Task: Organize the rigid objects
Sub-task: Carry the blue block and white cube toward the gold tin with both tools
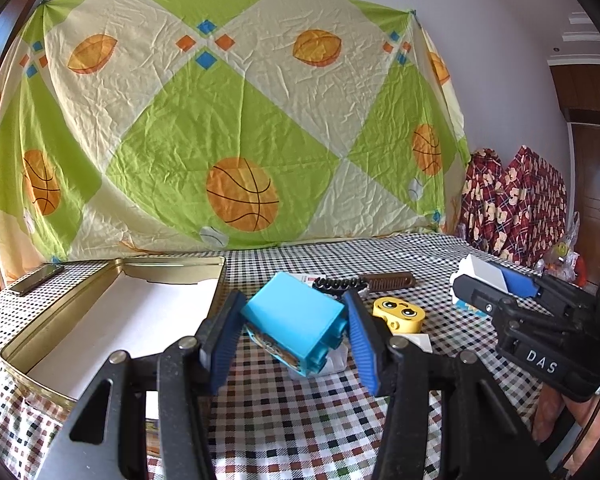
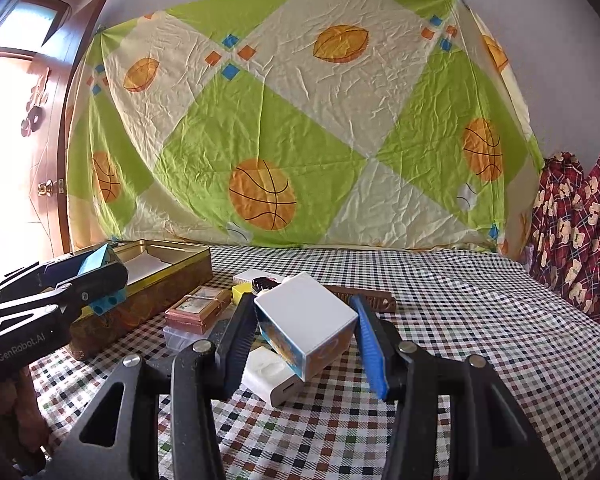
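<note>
Checked cloth covers the worktop [image 2: 460, 320]; left gripper [image 1: 296, 332] clamps a blue block [image 1: 296, 320], right gripper [image 2: 304, 332] a white box [image 2: 312, 320], both skewed and liable to twist free before the tin [image 1: 112, 308] at the left edge

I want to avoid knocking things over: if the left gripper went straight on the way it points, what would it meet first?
Probably the dark comb on the checked table, just beyond the held blue block; the gold tin lies off to its left. Depth is unclear.
</note>
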Demonstrator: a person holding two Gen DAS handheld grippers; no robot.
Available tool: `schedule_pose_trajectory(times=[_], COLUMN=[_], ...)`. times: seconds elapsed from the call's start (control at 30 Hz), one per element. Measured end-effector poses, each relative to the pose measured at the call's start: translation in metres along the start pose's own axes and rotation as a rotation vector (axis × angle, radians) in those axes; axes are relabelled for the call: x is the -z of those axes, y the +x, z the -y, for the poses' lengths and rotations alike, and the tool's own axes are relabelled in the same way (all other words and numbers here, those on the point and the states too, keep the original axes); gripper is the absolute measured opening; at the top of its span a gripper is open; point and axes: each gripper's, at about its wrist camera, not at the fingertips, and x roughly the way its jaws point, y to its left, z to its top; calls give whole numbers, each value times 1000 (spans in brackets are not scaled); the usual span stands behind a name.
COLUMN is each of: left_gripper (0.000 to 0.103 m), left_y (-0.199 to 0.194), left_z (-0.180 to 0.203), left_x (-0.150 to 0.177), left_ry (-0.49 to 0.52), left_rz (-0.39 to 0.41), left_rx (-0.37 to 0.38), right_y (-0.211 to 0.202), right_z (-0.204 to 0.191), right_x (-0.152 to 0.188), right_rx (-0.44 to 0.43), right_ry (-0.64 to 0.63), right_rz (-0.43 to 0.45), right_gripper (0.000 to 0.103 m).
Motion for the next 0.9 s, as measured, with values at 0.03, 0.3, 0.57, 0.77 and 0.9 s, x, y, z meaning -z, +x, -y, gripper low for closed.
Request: schedule_pose_trajectory(times=[0.03, 0.3, 0.57, 0.77, 0.9], left_gripper=[50, 50, 50, 50, 50], left_y=[-1, -7, -14, -17, -17], left_z=[-1, -13, -26, -39, -47], left_x=[0, 1, 2, 3, 3], left_ry=[-3, -7, -10, -29, -40], left_rz=[2, 19, 39, 46, 45], left_rx=[-3, -40, -72, -95, -106], right_y=[0, 3, 7, 9, 11], right_z=[0, -9, -35, -50, -59], right_x=[0, -2, -2, -2, -3], right_rx=[5, -13, -55, -72, -82], right_ry=[-1, 4, -35, -60, -74], right_rz=[0, -8, -15, -13, -14], right_gripper=[51, 51, 51, 51, 51])
